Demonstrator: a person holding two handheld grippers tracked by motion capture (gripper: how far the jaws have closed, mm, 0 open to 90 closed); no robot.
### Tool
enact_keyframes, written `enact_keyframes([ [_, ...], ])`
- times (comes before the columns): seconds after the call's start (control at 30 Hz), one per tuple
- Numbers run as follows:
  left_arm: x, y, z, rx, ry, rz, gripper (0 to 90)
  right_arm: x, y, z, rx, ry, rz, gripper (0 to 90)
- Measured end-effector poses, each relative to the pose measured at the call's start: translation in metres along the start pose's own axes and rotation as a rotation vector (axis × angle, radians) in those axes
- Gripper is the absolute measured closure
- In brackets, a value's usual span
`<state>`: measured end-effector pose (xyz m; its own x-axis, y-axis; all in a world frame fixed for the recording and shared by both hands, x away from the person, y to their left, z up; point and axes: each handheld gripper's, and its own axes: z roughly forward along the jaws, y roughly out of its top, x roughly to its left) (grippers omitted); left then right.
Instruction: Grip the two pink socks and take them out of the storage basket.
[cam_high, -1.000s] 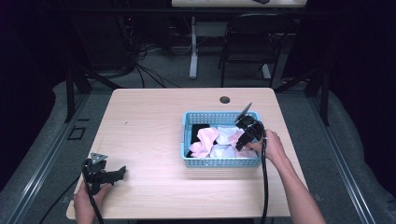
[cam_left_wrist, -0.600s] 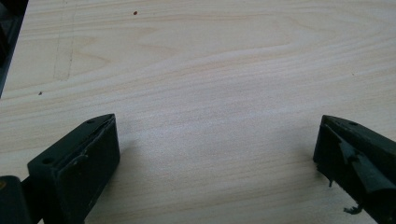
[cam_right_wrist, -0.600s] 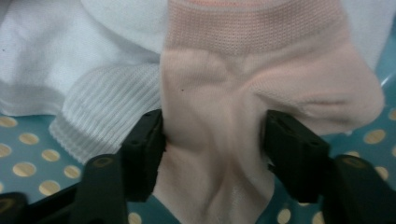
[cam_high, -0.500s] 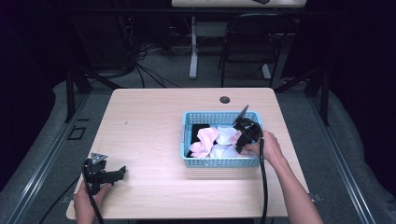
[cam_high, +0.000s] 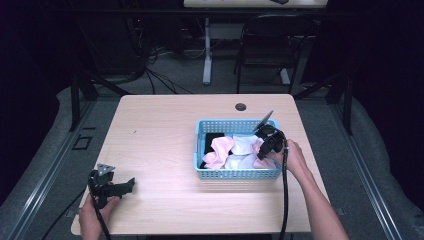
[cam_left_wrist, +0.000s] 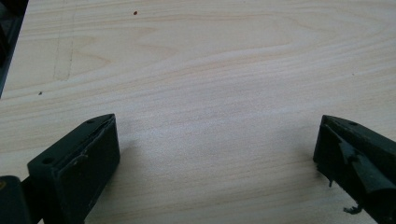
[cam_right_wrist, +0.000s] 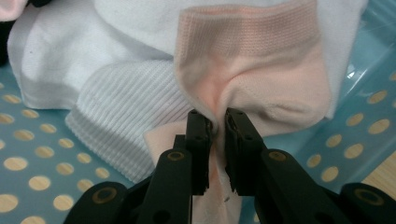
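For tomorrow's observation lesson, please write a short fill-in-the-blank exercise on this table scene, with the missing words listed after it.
1. The right gripper is shut on a ____ sock.
2. The socks lie in a ____ basket with holes in its walls.
3. The left gripper has its jaws ____, with bare table between them.
4. In the basket, the black item lies at the ____ end in the high view.

Missing words: pink; blue; open; left
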<state>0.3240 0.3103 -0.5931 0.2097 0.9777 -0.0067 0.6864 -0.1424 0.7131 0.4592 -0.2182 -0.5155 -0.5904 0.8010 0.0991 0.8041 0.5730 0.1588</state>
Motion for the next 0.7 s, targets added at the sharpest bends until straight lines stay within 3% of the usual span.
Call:
enact_keyframes([
  [0.07,0.000,0.000,0.000,0.000,0.000,0.000,0.5,0.002,-0.002,-0.001,-0.023,0.008,0.019,80.8],
  [0.17,0.000,0.000,0.000,0.000,0.000,0.000,0.5,0.002,-0.002,-0.006,-0.019,-0.001,0.002,81.0],
  [0.3,0.000,0.000,0.000,0.000,0.000,0.000,0.5,0.003,-0.005,-0.014,-0.067,0.011,0.013,81.1],
  [0.7,0.000,0.000,0.000,0.000,0.000,0.000,0.5,0.003,-0.004,-0.042,-0.092,-0.012,-0.010,81.0],
])
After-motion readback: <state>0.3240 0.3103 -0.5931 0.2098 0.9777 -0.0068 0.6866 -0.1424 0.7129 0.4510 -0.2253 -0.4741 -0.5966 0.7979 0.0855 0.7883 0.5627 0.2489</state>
